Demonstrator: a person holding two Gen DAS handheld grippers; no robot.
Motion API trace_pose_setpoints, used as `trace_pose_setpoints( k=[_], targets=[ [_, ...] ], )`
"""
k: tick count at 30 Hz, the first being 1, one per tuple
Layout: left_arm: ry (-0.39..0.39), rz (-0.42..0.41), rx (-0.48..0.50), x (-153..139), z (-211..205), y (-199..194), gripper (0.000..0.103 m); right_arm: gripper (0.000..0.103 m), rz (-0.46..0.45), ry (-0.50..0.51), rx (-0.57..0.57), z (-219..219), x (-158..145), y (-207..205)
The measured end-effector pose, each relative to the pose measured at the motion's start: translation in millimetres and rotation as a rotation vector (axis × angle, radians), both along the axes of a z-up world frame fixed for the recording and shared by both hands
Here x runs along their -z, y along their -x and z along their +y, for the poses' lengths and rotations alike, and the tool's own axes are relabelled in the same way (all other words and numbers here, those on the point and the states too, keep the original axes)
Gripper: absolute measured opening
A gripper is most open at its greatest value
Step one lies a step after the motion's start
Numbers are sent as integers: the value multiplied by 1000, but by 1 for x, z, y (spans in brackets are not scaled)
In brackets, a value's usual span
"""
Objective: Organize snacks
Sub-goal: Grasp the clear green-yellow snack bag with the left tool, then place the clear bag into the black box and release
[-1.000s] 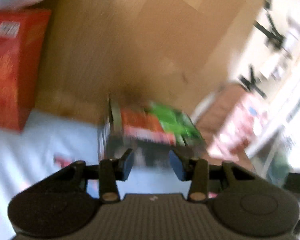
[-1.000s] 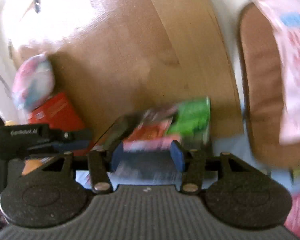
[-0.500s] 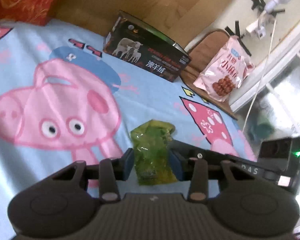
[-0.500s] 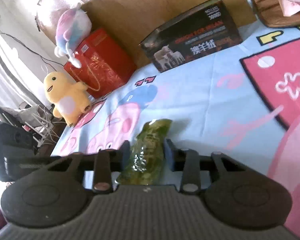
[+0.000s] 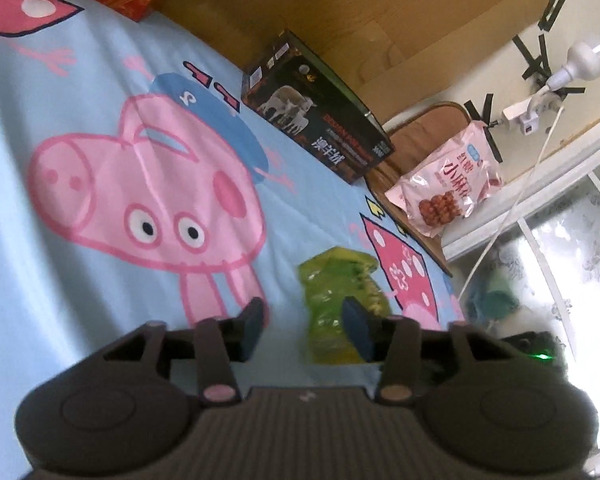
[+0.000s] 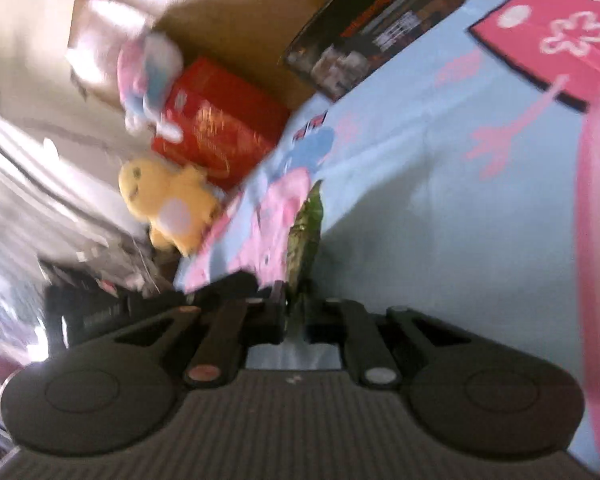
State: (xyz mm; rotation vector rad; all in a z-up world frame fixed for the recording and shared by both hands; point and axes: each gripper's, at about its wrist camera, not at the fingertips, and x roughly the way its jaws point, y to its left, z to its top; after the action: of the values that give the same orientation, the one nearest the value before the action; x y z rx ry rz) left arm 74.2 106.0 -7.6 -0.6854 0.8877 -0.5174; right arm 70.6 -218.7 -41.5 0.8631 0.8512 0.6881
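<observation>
Down low over the blue cartoon-pig bedsheet [image 5: 100, 88], the left gripper [image 5: 304, 330] points forward with its jaws spread wide; the green snack packet [image 5: 336, 304] lies on the sheet partly between them, close against the right-hand pad [image 5: 358, 334] and well clear of the other. On the right wrist view the frame is rolled sideways and blurred: the right gripper [image 6: 296, 316] has its jaws drawn narrow and pinched on one end of the green snack packet [image 6: 305, 226], which stands up edge-on from the fingers above the bedsheet [image 6: 440, 200].

Only the left view shows the pink snack bag [image 5: 446, 186] resting on a brown wooden chair seat [image 5: 424, 120] beside the bed, and a white lamp [image 5: 576, 60] on the wall. Only the right view shows the yellow plush toy [image 6: 164, 200], the pink-and-white plush [image 6: 148, 76] and the whole red box [image 6: 220, 124]. Both views catch the black box with sheep on it [image 5: 316, 108] at the wooden headboard [image 5: 360, 8]
</observation>
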Motion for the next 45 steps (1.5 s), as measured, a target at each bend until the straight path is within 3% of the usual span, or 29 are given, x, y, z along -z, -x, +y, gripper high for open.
trace_pose_setpoints(
  k=[3, 4, 5, 8, 12, 16, 19, 25, 28, 29, 30, 31, 32, 39, 45],
  targets=[
    [81, -5, 33, -3, -3, -2, 54, 10, 50, -144, 3, -14, 6, -4],
    [102, -12, 47, -5, -6, -4, 53, 10, 55, -186, -3, -15, 7, -5],
    [108, -25, 61, -10, -10, -7, 45, 10, 55, -213, -13, -16, 5, -7],
    [81, -65, 87, -26, -20, -19, 20, 10, 28, -227, -9, -14, -8, -15],
    [-12, -130, 94, -58, -35, -56, 18, 10, -17, -204, 1, -20, -29, -44],
    [-91, -199, 89, -89, -55, -111, 18, 10, -132, -104, 21, -20, -68, -91],
    [-157, -214, 84, -96, -75, -161, 19, 10, -176, -28, 53, -22, -86, -132],
    [-293, -216, 74, -78, -113, -229, 22, 11, -192, 142, 97, -33, -88, -209],
    [-360, -209, 32, -67, -120, -243, 29, 18, -194, 264, 117, -33, -80, -232],
    [-368, -208, 20, -66, -120, -244, 31, 22, -227, 363, 142, -30, -81, -234],
    [-366, -213, 18, -65, -120, -242, 33, 34, -254, 438, 164, -27, -83, -234],
    [-365, -222, 20, -65, -119, -237, 33, 44, -283, 473, 183, -27, -86, -231],
    [-373, -236, 19, -66, -118, -230, 34, 47, -296, 475, 200, -29, -88, -226],
    [-445, -318, 5, -83, -121, -171, 38, 48, -390, 440, 289, -46, -103, -161],
    [-502, -346, -17, -77, -118, -105, 40, 49, -406, 487, 351, -43, -90, -84]
  ],
)
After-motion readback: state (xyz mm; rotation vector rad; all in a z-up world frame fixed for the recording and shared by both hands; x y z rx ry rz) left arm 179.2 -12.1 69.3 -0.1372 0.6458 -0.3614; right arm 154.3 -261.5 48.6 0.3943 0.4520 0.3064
